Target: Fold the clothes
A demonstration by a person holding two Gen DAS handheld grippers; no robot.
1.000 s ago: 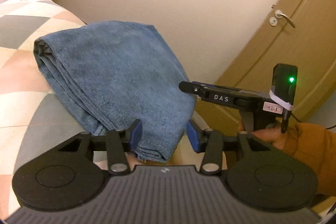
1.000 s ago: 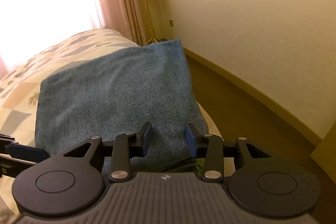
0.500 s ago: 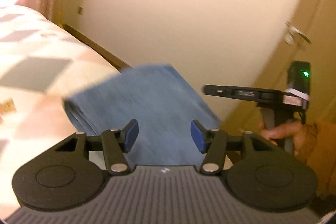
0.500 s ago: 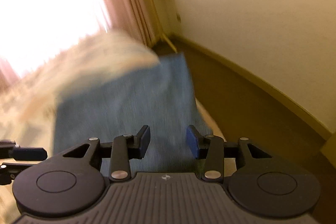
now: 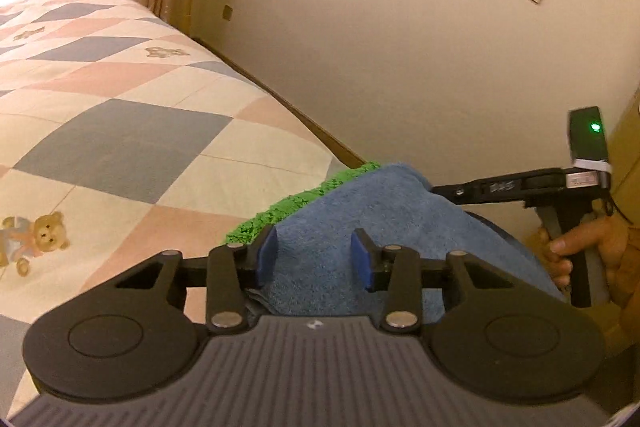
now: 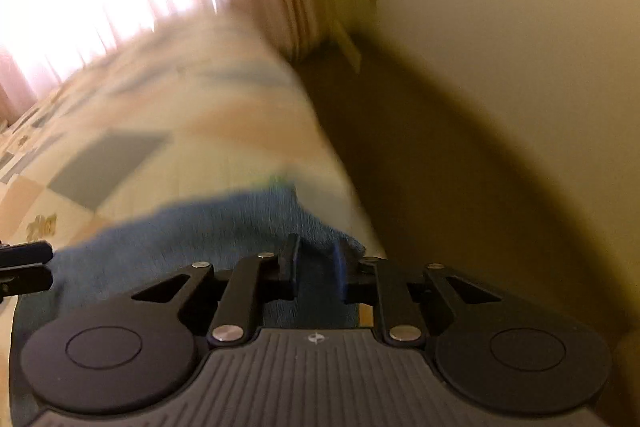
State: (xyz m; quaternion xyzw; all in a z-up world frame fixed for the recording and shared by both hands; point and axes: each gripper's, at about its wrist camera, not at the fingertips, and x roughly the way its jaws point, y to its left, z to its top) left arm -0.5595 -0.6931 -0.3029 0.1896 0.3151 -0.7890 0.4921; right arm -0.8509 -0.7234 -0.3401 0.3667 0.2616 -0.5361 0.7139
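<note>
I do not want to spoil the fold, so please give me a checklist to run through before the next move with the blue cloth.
1. Left gripper empty, jaws apart over the cloth: ok.
2. Right gripper free of cloth: cannot tell; jaws are narrow and the view is blurred.
3. Blue cloth lying folded on the bed: ok.
4. Blue cloth away from the bed edge: not ok; it lies right at the edge.
5. Green cloth beside or beneath the blue one, not caught by either gripper: cannot tell.

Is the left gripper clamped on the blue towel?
No, the left gripper stands open, its blue pads apart above the blue towel.
</note>
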